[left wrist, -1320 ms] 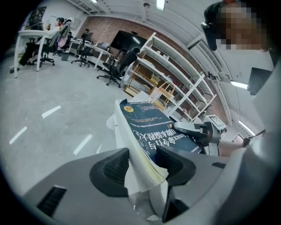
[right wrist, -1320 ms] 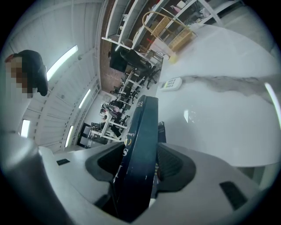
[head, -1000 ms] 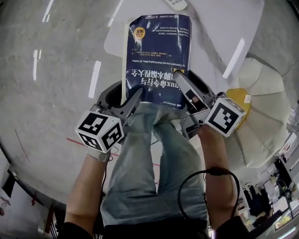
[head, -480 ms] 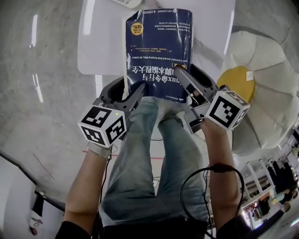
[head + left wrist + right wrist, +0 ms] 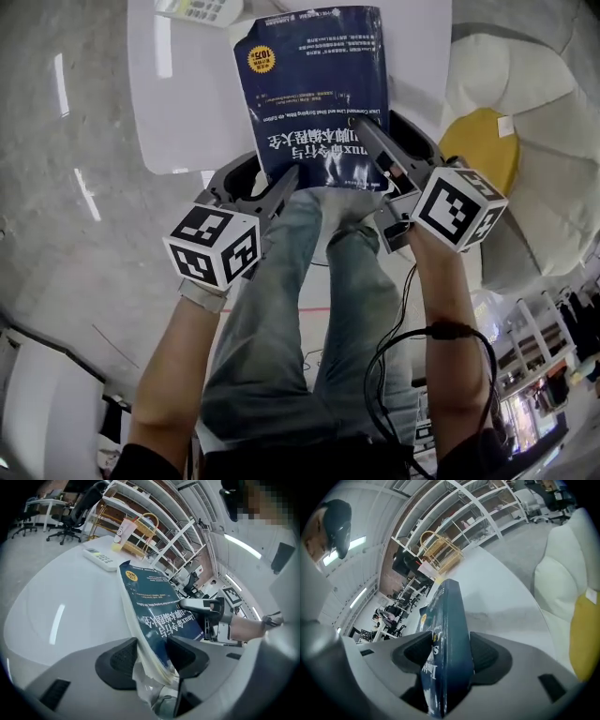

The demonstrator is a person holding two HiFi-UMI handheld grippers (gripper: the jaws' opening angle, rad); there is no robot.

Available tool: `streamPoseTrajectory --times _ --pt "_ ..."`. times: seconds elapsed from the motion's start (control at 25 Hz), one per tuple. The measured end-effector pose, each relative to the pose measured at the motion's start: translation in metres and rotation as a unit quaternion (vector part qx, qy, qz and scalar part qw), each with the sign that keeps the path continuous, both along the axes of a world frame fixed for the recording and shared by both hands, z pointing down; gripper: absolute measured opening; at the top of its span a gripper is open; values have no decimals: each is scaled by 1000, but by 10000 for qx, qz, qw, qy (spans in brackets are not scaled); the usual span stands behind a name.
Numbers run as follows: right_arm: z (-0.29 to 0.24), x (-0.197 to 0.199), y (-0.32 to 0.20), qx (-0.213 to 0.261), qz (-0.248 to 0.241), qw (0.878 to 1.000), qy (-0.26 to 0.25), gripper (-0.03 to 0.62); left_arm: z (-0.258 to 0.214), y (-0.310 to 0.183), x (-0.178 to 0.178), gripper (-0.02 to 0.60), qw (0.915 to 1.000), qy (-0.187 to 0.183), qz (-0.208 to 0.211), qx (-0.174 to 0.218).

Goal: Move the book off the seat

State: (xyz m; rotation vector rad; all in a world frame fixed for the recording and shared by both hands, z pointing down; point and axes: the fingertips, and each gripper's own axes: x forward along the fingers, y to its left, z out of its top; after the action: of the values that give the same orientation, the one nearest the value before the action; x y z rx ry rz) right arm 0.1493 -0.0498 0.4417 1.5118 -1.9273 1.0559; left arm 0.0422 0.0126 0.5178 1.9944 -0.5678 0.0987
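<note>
Book point(image 5: 314, 89) sits top centre in the head view, above the white table point(image 5: 159, 112). The left gripper point(image 5: 274, 192) and right gripper point(image 5: 373, 150) each clamp a near corner. The left one pinches loose page edges, so the pages might slide or tear.

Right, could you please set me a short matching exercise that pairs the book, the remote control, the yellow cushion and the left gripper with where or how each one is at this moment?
Things:
1. book
2. remote control
3. yellow cushion
4. left gripper

Places or states:
A. lies flat on the white table
B. shut on the page-edge side of the book
C. rests on the cream seat
D. dark blue, clamped at its near edge

Pairs: 1-D, 2-A, 3-C, 4-B.
</note>
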Motion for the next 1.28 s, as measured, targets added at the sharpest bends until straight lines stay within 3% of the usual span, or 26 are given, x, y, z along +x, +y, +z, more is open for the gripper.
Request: streamPoseTrajectory --times 0.4,0.64,0.8,1.28 --pt "-5 1 -1 339 -19 9985 433 247 0 2 4 198 9994 101 319 -19" --pt "-17 4 2 829 101 9933 801 251 2 4 -2 202 9991 195 227 -302" --pt "-16 8 6 870 228 9920 885 250 8 5 -4 215 9993 132 284 -186" --pt "-52 59 29 942 768 9896 774 250 -31 2 61 215 9965 -52 838 -40"
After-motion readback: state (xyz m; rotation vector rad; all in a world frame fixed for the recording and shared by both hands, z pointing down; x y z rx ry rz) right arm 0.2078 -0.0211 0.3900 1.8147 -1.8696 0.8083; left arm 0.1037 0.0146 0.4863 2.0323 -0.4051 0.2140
